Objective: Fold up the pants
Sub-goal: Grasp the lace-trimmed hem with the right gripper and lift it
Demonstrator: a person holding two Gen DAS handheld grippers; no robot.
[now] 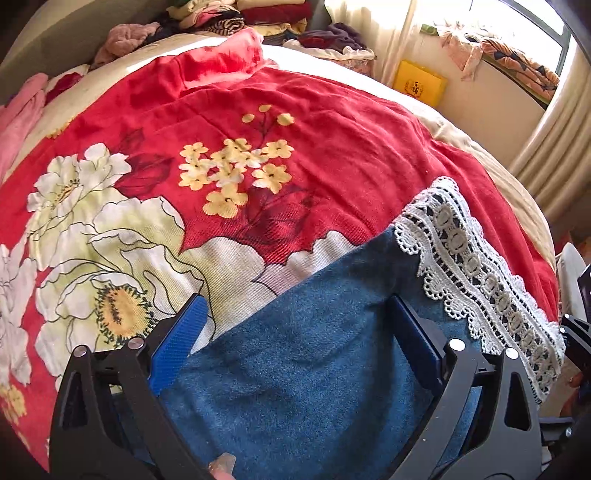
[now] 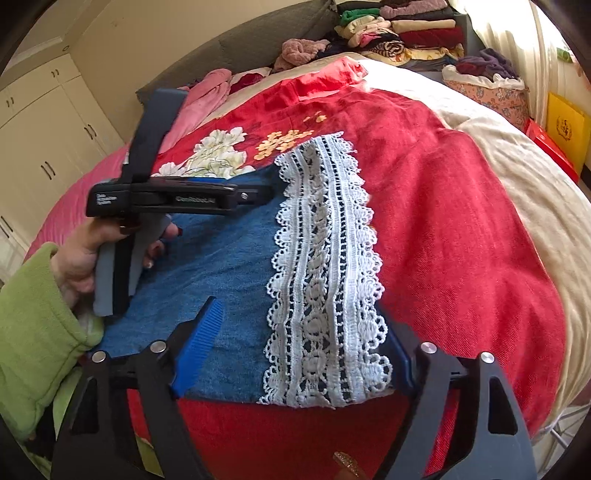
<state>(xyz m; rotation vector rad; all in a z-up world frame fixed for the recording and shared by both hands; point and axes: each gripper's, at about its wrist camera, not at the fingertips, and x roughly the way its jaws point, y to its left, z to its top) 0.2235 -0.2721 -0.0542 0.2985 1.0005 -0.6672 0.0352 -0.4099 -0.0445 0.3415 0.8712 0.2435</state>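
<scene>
**Lace-trimmed denim pants on the bed, both grippers over them**

The blue denim pants (image 2: 221,258) lie flat on the red floral bedspread (image 2: 443,221), close to the bed's near edge. Their white lace trim (image 2: 325,258) forms the end of the garment on the right, and that lace band runs from the near edge away toward the head of the bed; the denim stretches off to the left from it.

The left gripper (image 1: 295,325) hangs over the denim with jaws spread wide, the left blue pad (image 1: 181,339) over the denim's far edge, the other over the cloth beside the lace. Whether the pads touch is unclear.

The right gripper (image 2: 299,350) also stands wide, its jaws straddling the near end of the lace, nothing pinched.

At the head of the bed, a frilled fabric basket (image 2: 491,92) holds purple clothing beside stacks of folded clothes (image 2: 406,33).
</scene>
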